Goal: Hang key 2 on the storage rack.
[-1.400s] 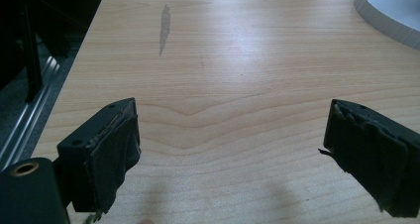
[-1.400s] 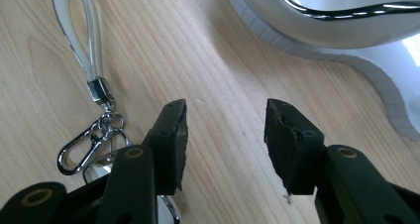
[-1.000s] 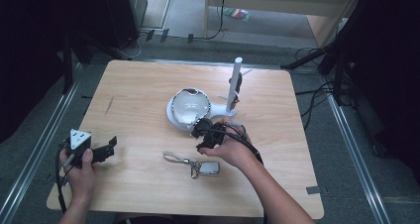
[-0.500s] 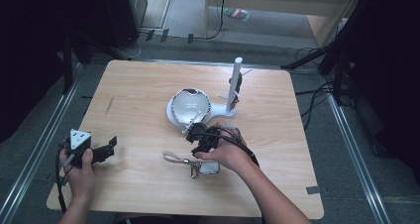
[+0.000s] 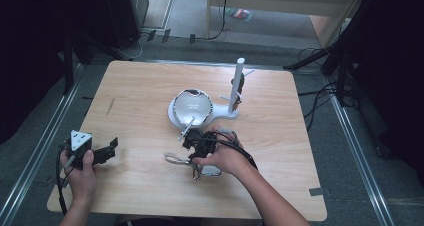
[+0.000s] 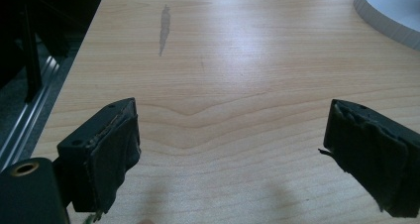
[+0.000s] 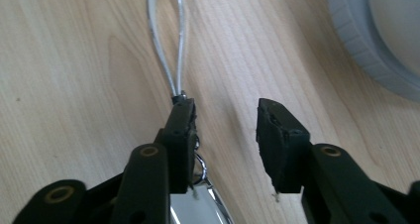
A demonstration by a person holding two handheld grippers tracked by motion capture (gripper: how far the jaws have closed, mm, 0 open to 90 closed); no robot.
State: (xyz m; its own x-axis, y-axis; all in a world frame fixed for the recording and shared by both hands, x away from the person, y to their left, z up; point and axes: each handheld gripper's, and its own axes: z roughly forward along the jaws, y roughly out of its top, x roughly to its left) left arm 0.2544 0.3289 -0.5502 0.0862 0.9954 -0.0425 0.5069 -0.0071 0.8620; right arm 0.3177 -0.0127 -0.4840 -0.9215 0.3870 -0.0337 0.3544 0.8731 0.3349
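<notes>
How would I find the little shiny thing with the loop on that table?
Start at the white round stand in the middle of the wooden table. Just in front, by the right tongs, lies a keychain: grey strap loop, silver ring, shiny metal tag.

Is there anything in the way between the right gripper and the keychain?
No. The right gripper is right over the keychain on the table. One jaw sits beside its ring and the gap between the jaws is bare wood.

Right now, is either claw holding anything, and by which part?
Nothing held. Right claw has just been closing over the keychain, gap still between pads. Left claw is open over bare table.
</notes>
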